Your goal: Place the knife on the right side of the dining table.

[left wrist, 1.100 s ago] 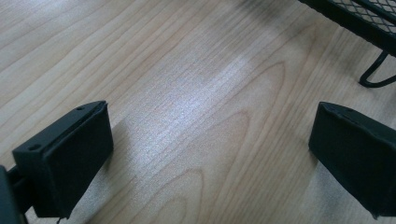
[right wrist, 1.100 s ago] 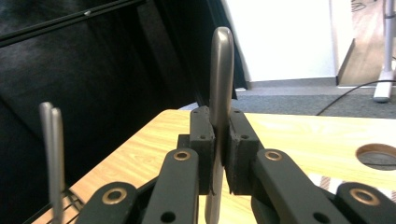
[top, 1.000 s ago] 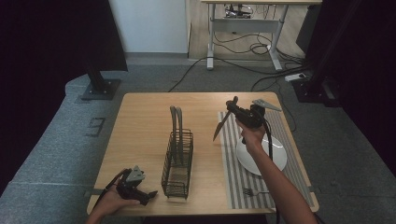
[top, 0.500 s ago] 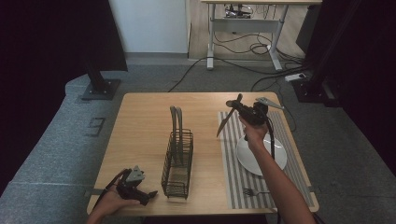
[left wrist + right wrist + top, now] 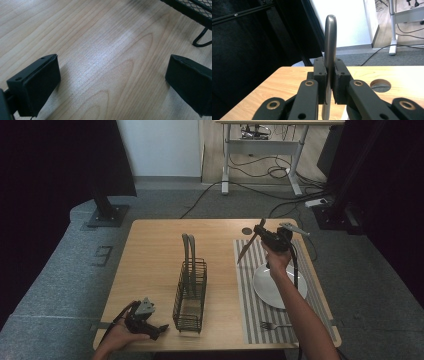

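1. Knife point(image 5: 248, 246) hangs right of centre in the high view, clamped by the right gripper point(image 5: 265, 237) above the striped mat point(image 5: 250, 305); no writing is readable.
2. Plate point(image 5: 270, 287) and fork point(image 5: 274, 325) lie on the mat; rack point(image 5: 191, 292) stands mid-table.
3. Left gripper point(image 5: 150, 327), jaws wide apart, rests lower left, empty.

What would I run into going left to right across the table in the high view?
Left gripper → wire basket → knife clamped in the right gripper → white plate on the striped placemat.
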A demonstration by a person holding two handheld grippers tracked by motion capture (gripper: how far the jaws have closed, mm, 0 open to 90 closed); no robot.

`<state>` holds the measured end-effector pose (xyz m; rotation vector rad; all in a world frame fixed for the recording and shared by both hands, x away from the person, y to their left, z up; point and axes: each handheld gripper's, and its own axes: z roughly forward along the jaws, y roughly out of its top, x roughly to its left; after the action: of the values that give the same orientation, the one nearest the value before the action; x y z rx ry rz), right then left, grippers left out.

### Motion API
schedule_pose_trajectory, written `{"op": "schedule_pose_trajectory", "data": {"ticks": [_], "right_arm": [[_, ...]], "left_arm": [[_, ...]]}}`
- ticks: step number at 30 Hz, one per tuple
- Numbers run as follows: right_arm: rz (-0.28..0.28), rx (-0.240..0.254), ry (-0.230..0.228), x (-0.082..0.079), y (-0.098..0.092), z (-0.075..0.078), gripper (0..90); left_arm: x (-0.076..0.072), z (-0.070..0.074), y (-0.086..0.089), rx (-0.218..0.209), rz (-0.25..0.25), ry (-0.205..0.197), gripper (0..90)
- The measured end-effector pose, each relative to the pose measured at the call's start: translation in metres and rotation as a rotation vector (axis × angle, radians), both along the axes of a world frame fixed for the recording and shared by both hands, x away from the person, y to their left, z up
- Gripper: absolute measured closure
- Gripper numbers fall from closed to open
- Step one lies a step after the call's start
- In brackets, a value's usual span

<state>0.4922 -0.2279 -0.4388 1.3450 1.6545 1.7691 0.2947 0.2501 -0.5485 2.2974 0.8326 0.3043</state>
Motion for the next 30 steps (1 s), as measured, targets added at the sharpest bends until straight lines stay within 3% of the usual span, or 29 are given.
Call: {"op": "schedule_pose_trajectory", "data": {"ticks": [6,15,30], "right_arm": [[-0.029,-0.022,-0.004,0.010,-0.004,0.003,82.7],[-0.071,-0.044,0.009,0.021,-0.009,-0.005,82.7],[-0.103,-0.046,0.007,0.026,-0.010,-0.011,82.7]], "left_arm": [[0.000,0.000,0.000,0.000,0.000,0.000,0.0],[0.000,0.000,0.000,0.000,0.000,0.000,0.0],[0.000,0.000,0.000,0.000,0.000,0.000,0.0]]}}
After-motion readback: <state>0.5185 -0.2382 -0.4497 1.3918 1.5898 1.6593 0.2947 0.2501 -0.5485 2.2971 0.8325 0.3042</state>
